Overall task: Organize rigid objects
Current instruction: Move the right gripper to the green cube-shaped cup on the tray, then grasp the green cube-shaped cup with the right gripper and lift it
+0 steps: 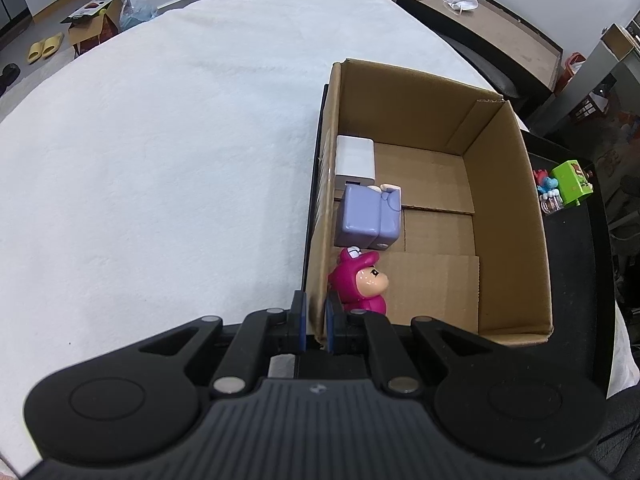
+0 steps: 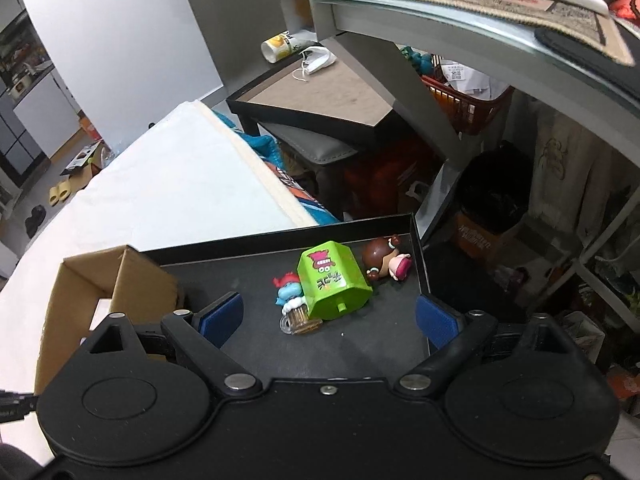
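Note:
An open cardboard box (image 1: pixel 508 216) stands on a black tray (image 1: pixel 576 264). Along its left wall inside sit a white block (image 1: pixel 355 158), a lilac cube toy (image 1: pixel 368 216) and a pink figurine (image 1: pixel 362 282). My left gripper (image 1: pixel 317 320) is shut on the box's left wall near the front corner. In the right wrist view my right gripper (image 2: pixel 330 316) stands open above the tray (image 2: pixel 248 276). Ahead of it lie a green box toy (image 2: pixel 332 282), a small blue figure with a clear mug (image 2: pixel 291 300) and a brown-haired doll (image 2: pixel 386 262). Nothing is between the blue pads (image 2: pixel 222 314).
The box (image 2: pixel 80 292) and tray rest on a white padded surface (image 1: pixel 160 160). To the right stand a dark side table (image 2: pixel 320 96) with a face mask and cup, a grey desk (image 2: pixel 480 12) overhead, a red basket (image 2: pixel 468 108) and clutter on the floor.

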The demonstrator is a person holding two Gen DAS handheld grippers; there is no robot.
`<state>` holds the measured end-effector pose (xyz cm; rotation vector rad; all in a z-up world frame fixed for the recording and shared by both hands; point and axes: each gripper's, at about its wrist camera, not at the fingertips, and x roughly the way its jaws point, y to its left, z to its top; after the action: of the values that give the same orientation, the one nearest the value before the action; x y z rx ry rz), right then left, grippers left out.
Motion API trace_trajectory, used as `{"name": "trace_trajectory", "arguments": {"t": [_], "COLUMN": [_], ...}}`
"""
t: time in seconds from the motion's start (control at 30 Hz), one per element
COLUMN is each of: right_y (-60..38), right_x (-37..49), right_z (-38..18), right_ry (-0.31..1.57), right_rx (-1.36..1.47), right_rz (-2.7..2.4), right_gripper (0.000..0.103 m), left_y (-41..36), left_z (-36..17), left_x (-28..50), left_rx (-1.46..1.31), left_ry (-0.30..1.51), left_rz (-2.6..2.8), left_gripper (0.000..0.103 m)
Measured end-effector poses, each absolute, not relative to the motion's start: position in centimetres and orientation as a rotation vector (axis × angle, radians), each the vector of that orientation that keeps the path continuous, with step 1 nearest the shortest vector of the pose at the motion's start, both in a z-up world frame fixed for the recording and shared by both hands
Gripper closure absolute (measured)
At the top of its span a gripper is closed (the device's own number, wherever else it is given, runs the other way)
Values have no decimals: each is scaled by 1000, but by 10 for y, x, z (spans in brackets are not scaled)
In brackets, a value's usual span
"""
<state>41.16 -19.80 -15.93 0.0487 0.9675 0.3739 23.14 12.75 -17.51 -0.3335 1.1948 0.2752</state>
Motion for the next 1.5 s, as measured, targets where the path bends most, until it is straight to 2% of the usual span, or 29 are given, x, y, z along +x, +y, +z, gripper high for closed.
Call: {"name": "trace_trajectory", "arguments": {"t": [0.37, 0.47, 0.57, 0.73, 0.87, 1.5], "right_y": [-186, -182, -179, -174, -174, -176], "right_x": [446, 453, 460, 469, 469, 433], "right_z": [-180, -182, -187, -200, -208, -211], "right_ry": [1035, 1041, 1066, 1112, 1125, 1251], "right_rx": [53, 36, 26, 30, 16, 17], "right_rz": [389, 406, 424, 433, 403, 363], "right_gripper": [10, 14, 25, 49, 62, 62], "left_y": [128, 128, 128, 129, 129, 128], "left_z": [-178, -180, -180, -180, -180, -179], "left_x": [235, 235, 236, 236, 236, 235], "left_rx": [-338, -338, -339, -340, -341, -339], "left_ry": [1208, 1211, 1213, 1214, 1213, 1215], "left_rz": [279, 279, 278, 278, 277, 272], "left_gripper": [95, 95, 95, 95, 95, 95]}}
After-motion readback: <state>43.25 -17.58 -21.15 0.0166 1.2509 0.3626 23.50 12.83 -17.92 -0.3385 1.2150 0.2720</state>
